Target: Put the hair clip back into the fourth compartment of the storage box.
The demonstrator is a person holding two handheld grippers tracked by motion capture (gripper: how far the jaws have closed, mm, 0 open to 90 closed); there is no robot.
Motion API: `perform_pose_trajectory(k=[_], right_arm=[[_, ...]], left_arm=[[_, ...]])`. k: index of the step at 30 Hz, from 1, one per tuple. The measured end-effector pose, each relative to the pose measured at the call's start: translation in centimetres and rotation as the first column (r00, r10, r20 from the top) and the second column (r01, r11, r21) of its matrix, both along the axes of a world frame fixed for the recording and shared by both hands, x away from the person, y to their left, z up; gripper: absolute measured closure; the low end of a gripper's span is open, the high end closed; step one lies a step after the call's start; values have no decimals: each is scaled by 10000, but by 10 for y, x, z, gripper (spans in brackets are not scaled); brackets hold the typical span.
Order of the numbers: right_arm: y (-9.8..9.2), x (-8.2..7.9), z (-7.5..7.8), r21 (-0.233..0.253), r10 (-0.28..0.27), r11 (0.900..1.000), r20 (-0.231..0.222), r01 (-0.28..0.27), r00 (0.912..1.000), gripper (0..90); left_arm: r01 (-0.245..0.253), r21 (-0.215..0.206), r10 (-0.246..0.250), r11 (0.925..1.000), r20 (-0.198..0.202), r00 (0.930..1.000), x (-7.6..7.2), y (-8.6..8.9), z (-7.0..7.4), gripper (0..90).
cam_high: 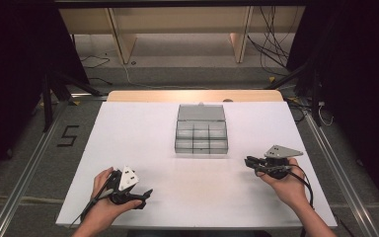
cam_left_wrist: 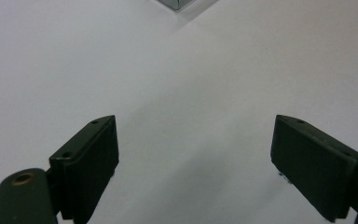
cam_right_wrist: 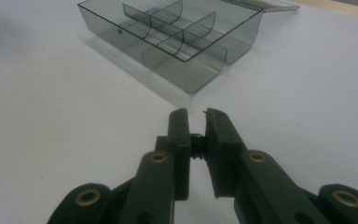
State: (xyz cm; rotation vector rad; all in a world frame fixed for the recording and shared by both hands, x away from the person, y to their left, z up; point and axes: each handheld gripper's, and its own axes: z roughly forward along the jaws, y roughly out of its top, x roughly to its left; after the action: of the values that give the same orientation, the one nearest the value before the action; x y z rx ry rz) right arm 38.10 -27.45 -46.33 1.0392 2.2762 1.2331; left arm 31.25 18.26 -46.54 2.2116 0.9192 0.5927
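A clear grey compartment box stands in the middle of the white table with its lid laid open behind it; its compartments look empty. My left gripper rests low at the near left, jaws pointing right and wide open over bare table, and a corner of the box shows far ahead of it. My right gripper sits to the right of the box, pointing left. Its jaws are nearly together on a small dark threaded part, which looks like a screw or spring. The box lies just ahead of them.
The white board covers a wooden table whose far edge shows behind the box. Black stands and cables sit on the floor to both sides and beyond the table.
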Motion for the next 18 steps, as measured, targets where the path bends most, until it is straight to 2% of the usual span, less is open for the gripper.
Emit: perform_pose_trajectory(k=[18], right_arm=[[12,7,3,148,93,9998,126,-95,9999,812]], left_arm=[[-15,-25,15,10000,28,10000,0,0,0,149]])
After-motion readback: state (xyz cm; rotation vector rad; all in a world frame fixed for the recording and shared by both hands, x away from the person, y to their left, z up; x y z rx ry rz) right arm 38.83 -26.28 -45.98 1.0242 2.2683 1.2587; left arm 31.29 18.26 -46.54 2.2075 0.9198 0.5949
